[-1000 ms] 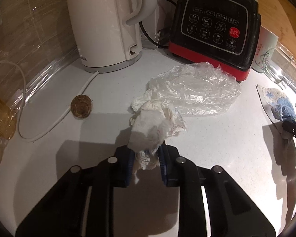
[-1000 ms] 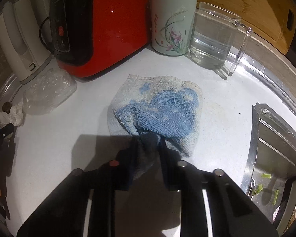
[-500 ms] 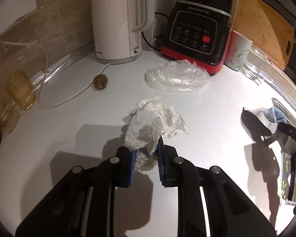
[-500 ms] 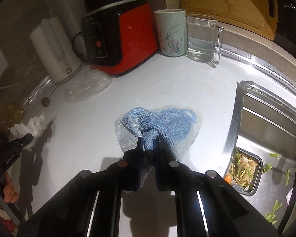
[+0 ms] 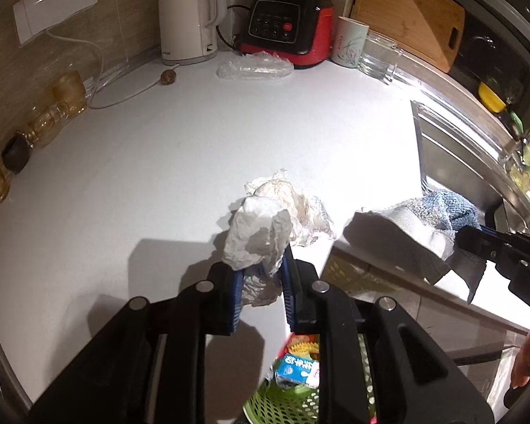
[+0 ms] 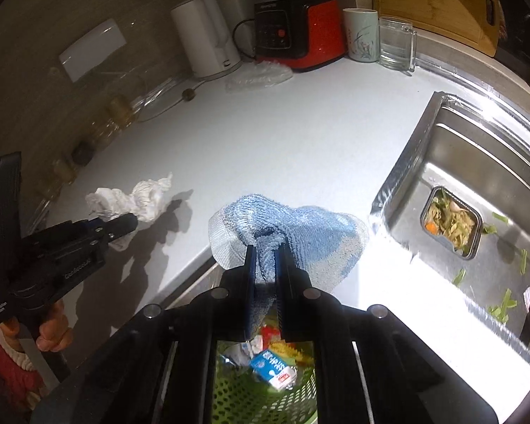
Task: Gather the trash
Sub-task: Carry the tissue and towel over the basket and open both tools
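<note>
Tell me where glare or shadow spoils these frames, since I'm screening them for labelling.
Right wrist view: the counter edge beside the sink is blown out white; the wall is dim. Left wrist view: the left gripper casts a hard shadow on the counter; fisheye bends the edges.

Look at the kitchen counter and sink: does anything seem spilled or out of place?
Yes. Green vegetable scraps lie scattered over the sink floor, outside the food-filled strainer. A crumpled clear plastic bag lies loose on the countertop before the red blender base.
</note>
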